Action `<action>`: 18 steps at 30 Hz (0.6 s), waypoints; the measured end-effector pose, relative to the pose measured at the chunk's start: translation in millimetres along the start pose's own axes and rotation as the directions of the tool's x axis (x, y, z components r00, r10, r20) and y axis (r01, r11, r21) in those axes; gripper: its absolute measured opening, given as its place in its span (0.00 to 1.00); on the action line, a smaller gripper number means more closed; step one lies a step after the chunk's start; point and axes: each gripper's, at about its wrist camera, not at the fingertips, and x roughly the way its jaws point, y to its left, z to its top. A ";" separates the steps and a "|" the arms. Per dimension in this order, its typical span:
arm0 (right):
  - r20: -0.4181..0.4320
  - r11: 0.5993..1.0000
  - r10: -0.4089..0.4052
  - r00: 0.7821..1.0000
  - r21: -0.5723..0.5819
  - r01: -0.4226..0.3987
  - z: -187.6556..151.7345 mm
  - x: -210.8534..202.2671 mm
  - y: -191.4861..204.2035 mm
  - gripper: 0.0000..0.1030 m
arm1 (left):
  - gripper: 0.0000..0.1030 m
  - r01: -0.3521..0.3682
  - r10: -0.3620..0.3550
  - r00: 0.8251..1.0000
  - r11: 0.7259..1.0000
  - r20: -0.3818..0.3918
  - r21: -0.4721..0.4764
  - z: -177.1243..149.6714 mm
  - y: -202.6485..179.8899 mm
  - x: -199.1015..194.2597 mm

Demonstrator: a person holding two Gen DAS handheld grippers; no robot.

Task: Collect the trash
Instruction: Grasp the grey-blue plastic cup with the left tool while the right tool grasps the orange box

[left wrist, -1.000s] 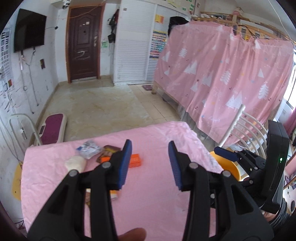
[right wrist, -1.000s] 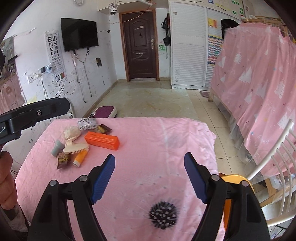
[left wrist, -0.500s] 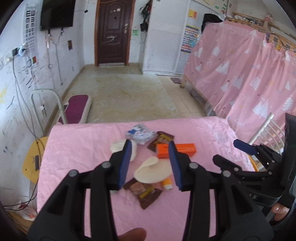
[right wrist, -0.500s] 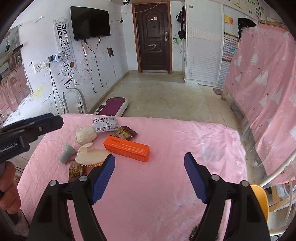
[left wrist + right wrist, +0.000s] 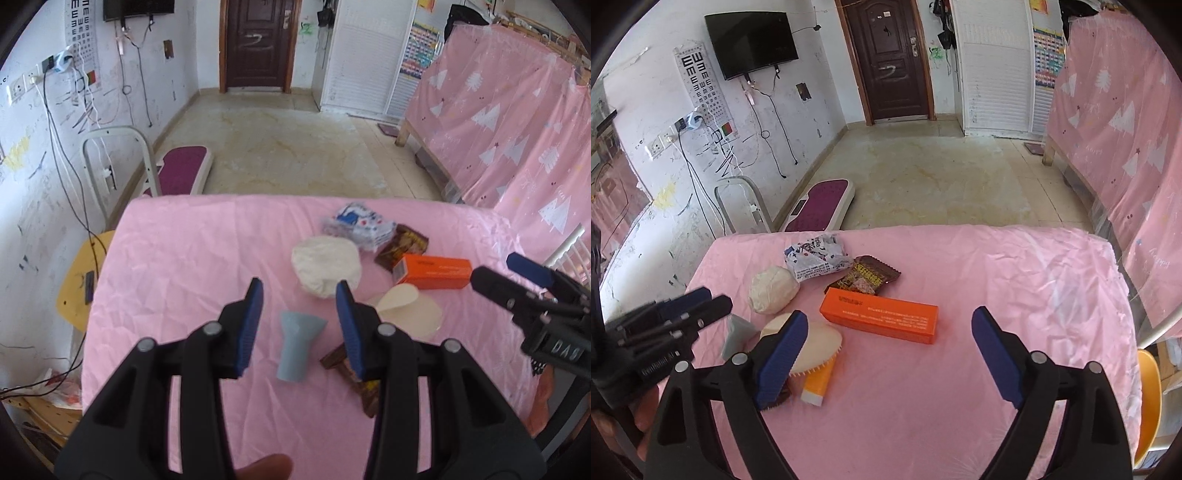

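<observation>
— Where the trash lies, can you say exactly?

— It sits in a loose cluster on the pink cloth-covered table, toward its left half as the right wrist camera sees it. At the far side is a crumpled white-and-blue printed plastic wrapper, touching a torn brown foil snack packet. Just beside those lies a long orange cardboard box and a pale crumpled ball of paper.

— And nearer?

— A small grey-blue flared plastic piece lies on its side, a cream oval brush with orange bristles rests over an orange tube with a white cap, and another dark brown wrapper is partly hidden behind a finger.

— The grippers?

— The left gripper has its blue-padded fingers apart, holding nothing, with the grey-blue piece framed between them (whether they touch the cloth, I cannot tell). The right gripper is spread wider, also empty, above bare cloth near the orange box.

— Around the table?

— A tiled floor, a dark brown door, a wall-mounted black television and pink tree-patterned curtains.
</observation>
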 end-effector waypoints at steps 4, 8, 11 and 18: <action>-0.023 0.999 0.004 1.000 0.045 -0.003 6.0 10.5 -0.3 0.80 | 0.37 -0.004 0.005 1.000 1.000 -0.018 0.030 -4.7 2.5 9.3; -0.044 0.997 0.000 0.999 0.077 0.004 11.6 21.9 -0.2 0.81 | 0.37 -0.001 0.003 0.999 0.997 -0.032 0.072 -10.1 -0.6 16.9; -0.065 0.997 -0.003 0.998 0.080 0.008 12.1 31.3 3.7 0.81 | 0.38 0.005 0.000 0.999 0.995 -0.048 0.095 -12.9 -1.8 23.1; -0.109 0.997 -0.016 0.994 0.079 0.024 14.6 51.1 14.3 0.81 | 0.37 0.012 -0.004 0.997 0.995 -0.081 0.102 -14.7 2.3 37.3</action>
